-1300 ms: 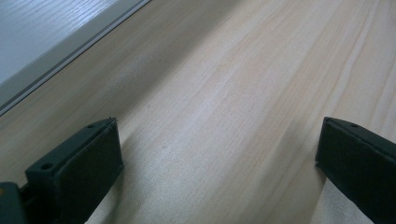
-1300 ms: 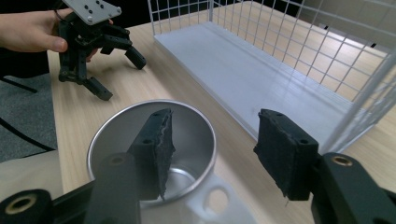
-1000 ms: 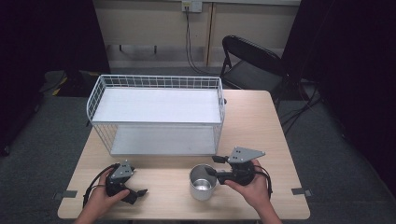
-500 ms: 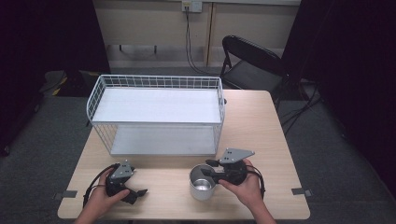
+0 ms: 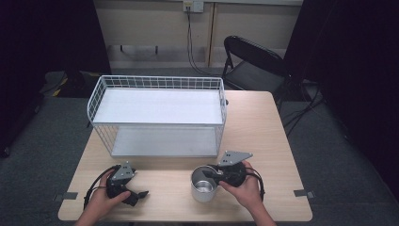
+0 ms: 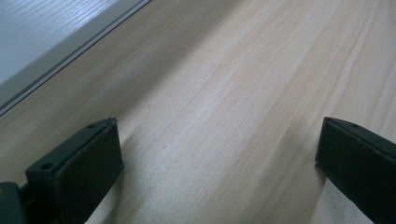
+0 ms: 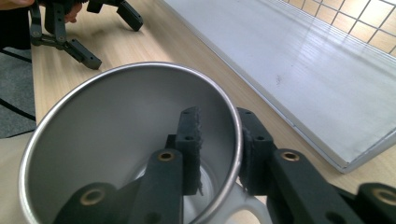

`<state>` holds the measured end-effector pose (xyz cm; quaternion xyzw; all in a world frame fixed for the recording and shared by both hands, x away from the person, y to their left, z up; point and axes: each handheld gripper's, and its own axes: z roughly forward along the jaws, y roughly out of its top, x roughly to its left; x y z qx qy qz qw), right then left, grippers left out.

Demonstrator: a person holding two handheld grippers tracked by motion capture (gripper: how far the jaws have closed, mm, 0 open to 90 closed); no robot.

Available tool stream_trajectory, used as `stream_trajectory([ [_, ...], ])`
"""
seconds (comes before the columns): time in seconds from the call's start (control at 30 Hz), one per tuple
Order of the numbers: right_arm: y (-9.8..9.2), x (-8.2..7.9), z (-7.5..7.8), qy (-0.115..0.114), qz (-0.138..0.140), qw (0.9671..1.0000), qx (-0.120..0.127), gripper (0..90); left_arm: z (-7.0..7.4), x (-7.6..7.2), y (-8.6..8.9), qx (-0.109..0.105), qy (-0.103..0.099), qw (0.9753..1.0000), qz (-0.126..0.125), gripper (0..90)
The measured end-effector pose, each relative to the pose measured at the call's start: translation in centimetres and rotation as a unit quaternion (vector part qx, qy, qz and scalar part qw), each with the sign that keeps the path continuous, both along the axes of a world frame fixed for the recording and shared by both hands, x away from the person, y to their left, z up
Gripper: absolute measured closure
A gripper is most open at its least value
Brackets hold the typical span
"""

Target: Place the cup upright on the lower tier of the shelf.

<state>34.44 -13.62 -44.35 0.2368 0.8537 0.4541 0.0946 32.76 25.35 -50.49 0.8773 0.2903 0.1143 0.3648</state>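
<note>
A shiny steel cup (image 5: 203, 186) stands upright on the wooden table (image 5: 263, 136) in front of the white wire rack (image 5: 157, 113). My right gripper (image 5: 212, 173) is shut on the cup's rim (image 7: 233, 135), one jaw inside the cup and one outside by the handle. In the right gripper view the cup (image 7: 116, 135) opens wide below the camera. My left gripper (image 5: 136, 194) rests on the table at the front left, open, with bare wood between its jaws in the left gripper view. That left gripper (image 7: 88, 28) also shows far off in the right gripper view.
The wire rack has a white top shelf and a lower shelf (image 5: 164, 141) near the table. Its lower board (image 7: 299, 70) lies close beside the cup. A black folding chair (image 5: 256, 66) stands beyond the table's far right corner.
The right gripper and hand have shifted slightly left toward the cup and settled on its rim. The left gripper has stayed where it was.
</note>
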Motion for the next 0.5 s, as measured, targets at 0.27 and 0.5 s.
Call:
stream_trajectory([
  [0.27,-0.04,-0.02,-0.01,0.003,-0.01,0.9999,0.007,79.7,0.0,0.0,0.0,0.0,0.0,1.0,0.0,0.0],
  [0.5,-0.57,-0.2,0.18,-0.008,-0.024,0.9996,0.015,82.4,0.0,0.0,0.0,0.0,0.0,1.0,0.0,0.0],
])
